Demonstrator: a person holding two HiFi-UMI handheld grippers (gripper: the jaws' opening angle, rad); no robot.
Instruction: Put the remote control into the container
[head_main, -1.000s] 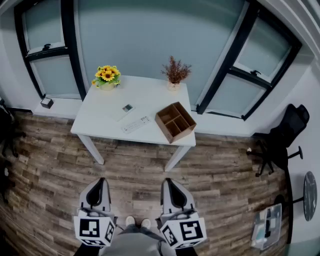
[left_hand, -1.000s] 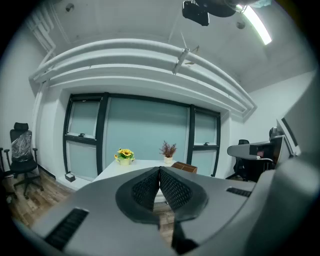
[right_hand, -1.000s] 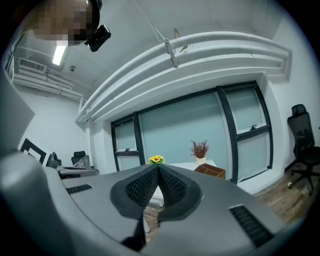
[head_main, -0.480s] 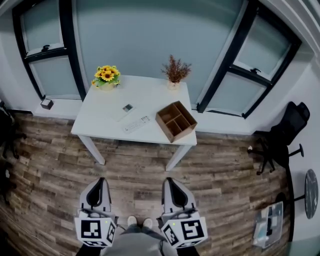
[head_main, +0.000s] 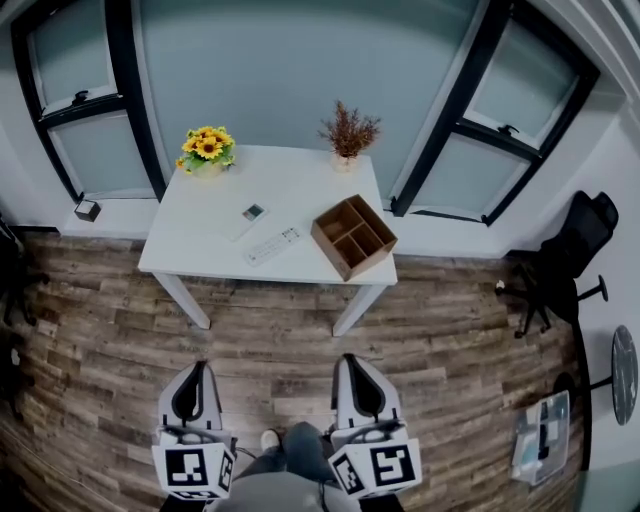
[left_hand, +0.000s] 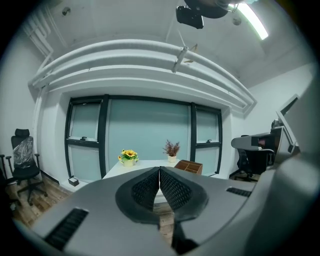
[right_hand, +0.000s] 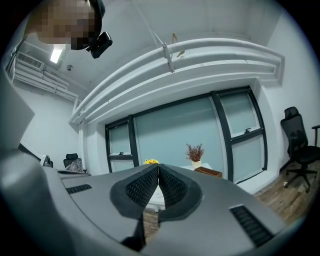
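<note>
The left hand-held gripper (head_main: 198, 368) hangs over the wood floor (head_main: 100, 330), jaws pressed together on nothing. On the white bench (head_main: 300, 185), the remote control (head_main: 272, 245) lies just left of the wooden container (head_main: 353, 236). Unlike a second ago, a trouser leg (head_main: 300, 452) steps forward. The right hand-held gripper (head_main: 352, 360) is likewise closed and empty.

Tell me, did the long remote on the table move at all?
No. The long remote lies in the same spot on the white table, just left of the wooden container, as before. Only the camera's view shifted a little.
</note>
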